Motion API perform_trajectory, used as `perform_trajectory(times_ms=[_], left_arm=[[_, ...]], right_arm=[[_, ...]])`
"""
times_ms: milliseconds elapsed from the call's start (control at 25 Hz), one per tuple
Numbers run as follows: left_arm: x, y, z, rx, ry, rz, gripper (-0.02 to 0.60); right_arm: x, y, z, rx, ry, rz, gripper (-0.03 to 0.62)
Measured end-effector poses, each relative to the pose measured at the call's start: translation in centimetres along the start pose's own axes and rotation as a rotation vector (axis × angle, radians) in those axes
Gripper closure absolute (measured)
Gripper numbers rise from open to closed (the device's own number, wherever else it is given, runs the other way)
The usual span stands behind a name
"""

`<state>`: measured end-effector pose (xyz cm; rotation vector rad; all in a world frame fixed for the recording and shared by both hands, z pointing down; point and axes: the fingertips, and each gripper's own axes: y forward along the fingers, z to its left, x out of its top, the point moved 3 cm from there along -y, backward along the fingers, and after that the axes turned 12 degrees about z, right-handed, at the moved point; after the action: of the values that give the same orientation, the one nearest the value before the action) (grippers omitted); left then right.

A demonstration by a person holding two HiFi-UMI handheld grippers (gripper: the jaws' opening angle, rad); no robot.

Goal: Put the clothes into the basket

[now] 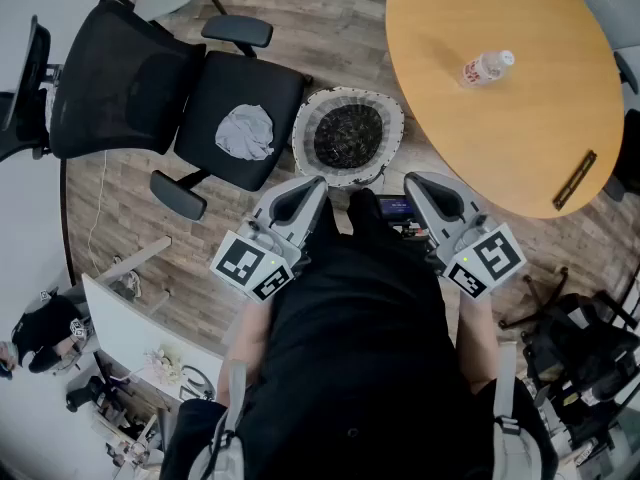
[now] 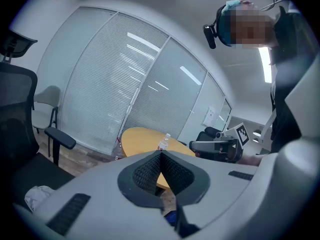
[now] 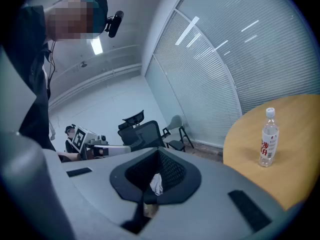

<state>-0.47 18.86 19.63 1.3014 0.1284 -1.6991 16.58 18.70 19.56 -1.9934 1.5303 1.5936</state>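
A crumpled grey cloth (image 1: pixel 245 131) lies on the padded black chair (image 1: pixel 262 88), beside the round woven basket (image 1: pixel 392 118). The left tongs (image 1: pixel 319 181) and right tongs (image 1: pixel 409 179) are both closed and empty.

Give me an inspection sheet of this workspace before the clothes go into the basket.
Surface: wood-plank floor; round wooden table.
Job's things: grey cloth on the black office chair seat; basket on the floor beside it, no clothes seen inside.
Clutter: water bottle and dark strip on the table.
Grippers: left gripper and right gripper both shut, empty, near the person's body.
Cables: thin white cable on the floor.
Surroundings: glass wall with blinds; cluttered white desk.
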Motion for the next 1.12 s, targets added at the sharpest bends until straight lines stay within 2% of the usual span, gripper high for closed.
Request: perform_trajectory(times_ms=[280,680,1120], left_arm=[[0.0,-0.2,0.7,-0.005,0.000,0.009,0.571],[-0.6,-1.8,2.0,-0.018,0.006,0.023,0.571],[-0.7,-3.7,6.7,-0.028,0.002,0.017,0.569]], right_arm=[[0.0,1.1,0.1,0.020,0.039,0.013,0.577],[0.4,3.5,1.7,0.034,0.032,0.025,0.577],[1.8,7.4,4.4,0.006,0.016,0.052,0.577]])
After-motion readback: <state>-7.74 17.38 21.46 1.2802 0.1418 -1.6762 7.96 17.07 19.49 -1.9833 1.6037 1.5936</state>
